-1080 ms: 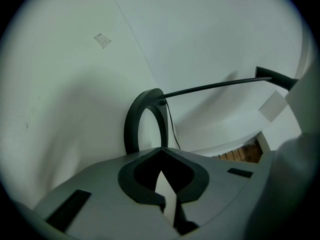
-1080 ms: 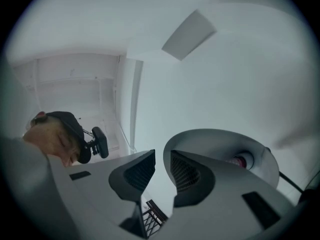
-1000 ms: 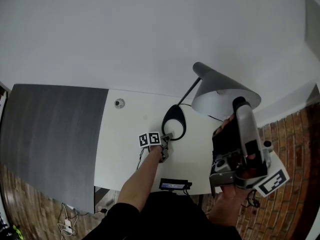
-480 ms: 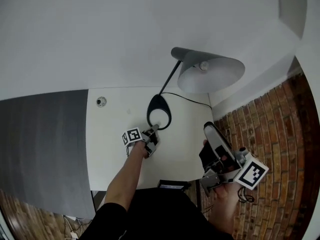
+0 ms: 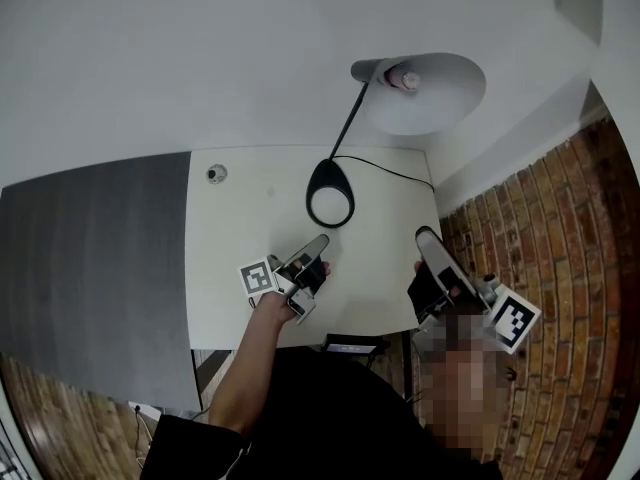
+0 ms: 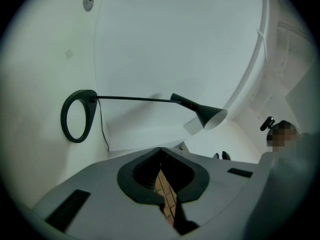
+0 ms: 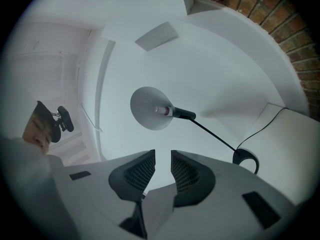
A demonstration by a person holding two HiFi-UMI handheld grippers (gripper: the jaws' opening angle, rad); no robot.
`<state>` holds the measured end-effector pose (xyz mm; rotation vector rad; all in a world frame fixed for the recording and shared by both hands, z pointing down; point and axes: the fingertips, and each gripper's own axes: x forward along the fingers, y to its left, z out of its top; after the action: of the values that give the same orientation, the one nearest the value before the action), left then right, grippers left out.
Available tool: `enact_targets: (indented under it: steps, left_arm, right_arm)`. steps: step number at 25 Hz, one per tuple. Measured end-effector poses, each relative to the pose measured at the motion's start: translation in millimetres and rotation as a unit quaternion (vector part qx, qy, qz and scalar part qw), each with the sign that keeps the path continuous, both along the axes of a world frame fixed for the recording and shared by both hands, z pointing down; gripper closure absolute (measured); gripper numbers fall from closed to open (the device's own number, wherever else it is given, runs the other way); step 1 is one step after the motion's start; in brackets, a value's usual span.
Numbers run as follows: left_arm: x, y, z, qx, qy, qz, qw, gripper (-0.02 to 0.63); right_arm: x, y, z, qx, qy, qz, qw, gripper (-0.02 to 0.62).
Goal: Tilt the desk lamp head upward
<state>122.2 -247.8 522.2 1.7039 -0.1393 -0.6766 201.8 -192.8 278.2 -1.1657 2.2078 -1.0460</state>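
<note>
one desk lamp (image 5: 432, 92), two tools (image 5: 317, 241) (image 5: 426, 235)

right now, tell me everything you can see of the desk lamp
The desk lamp is slim and dark, seemingly metal: an open ring base lying flat on the white desk, a thin straight stem slanting up, and a cone shade tipped upward, its pale inside and bulb showing. A black cord trails from the base. Nothing else touches it.

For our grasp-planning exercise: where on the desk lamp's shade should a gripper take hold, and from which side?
Probably the thin rim of the shade, one jaw inside the cone, one outside. Come from its open mouth, which faces the right gripper; the rim's edge is exposed there and the stem lies behind.
</note>
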Motion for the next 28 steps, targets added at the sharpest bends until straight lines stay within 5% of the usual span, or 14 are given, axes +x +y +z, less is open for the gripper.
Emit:
enact_targets:
  steps: [6,14,18,23,28]
  left_arm:
    - [-30,59,-43,0.053,-0.005,-0.033,0.9981,0.595]
    - [-25,176,-85,0.12,-0.074,-0.042,0.9892,0.595]
    - [-36,224,-92,0.116,-0.094,-0.05,0.9875,0.595]
    - [-49,254,-106,0.126,-0.12,-0.065,0.9827,0.595]
    - [-32,259,-133,0.167,-0.126,-0.03,0.9774,0.595]
  right_arm:
    - [16,48,21,-0.008,-0.035,-0.005,0.999,0.503]
    - [50,138,44,-0.005,-0.111,-0.014,0.994,0.503]
    - [50,163,54,0.004,-0.141,-0.032,0.989,0.503]
    - [44,184,56,0.007,-0.174,-0.042,0.984,0.503]
    - [45,196,39,0.038,-0.16,-0.025,0.986,0.503]
